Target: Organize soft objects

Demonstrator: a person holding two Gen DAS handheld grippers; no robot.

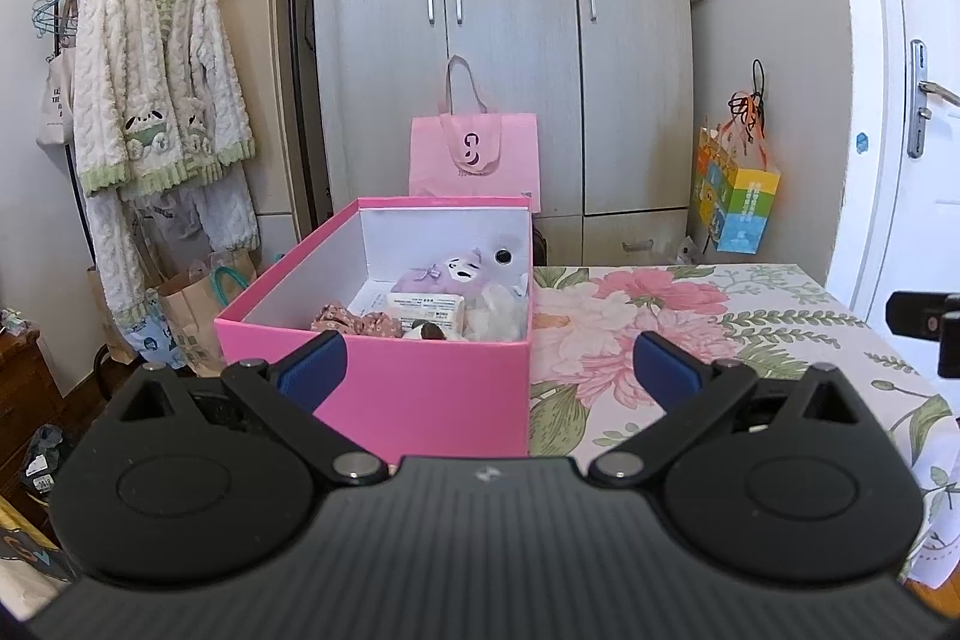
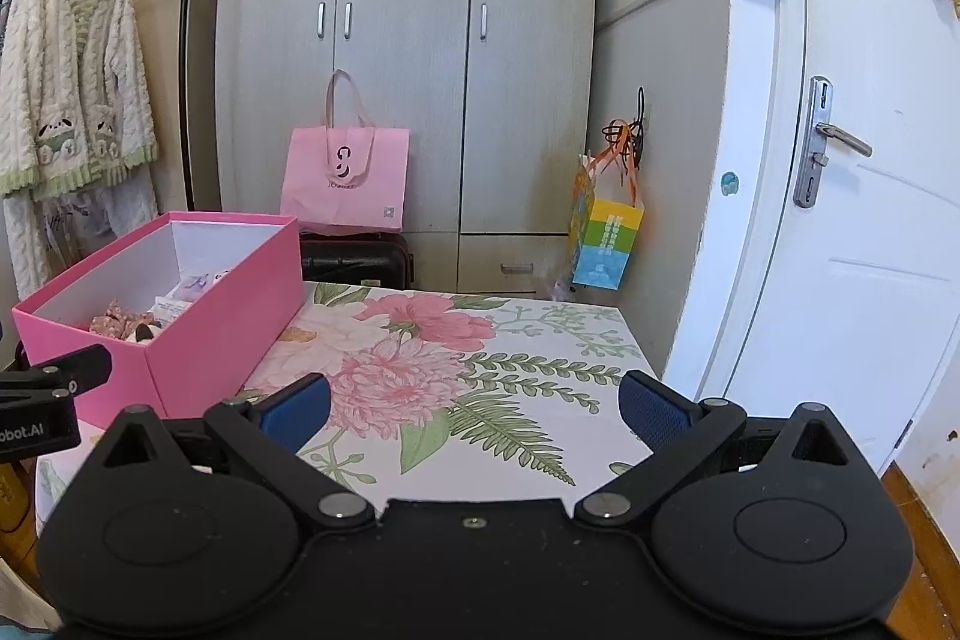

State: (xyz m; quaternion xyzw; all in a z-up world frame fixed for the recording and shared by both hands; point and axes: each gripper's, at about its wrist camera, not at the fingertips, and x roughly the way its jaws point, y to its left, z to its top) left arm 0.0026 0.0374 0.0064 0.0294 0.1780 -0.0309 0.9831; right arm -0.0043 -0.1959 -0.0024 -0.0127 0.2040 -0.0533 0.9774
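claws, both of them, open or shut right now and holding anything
Left claw: open, holding nothing, pointed at the pink box.
Right claw: open, holding nothing, over the floral tabletop.

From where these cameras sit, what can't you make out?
- Left wrist view: the open pink cardboard box hides its lower contents behind its near wall.
- Right wrist view: its side wall hides most of them.
- Printed white packet: text too small.
- Floral-covered table: near edge hidden by the right gripper.
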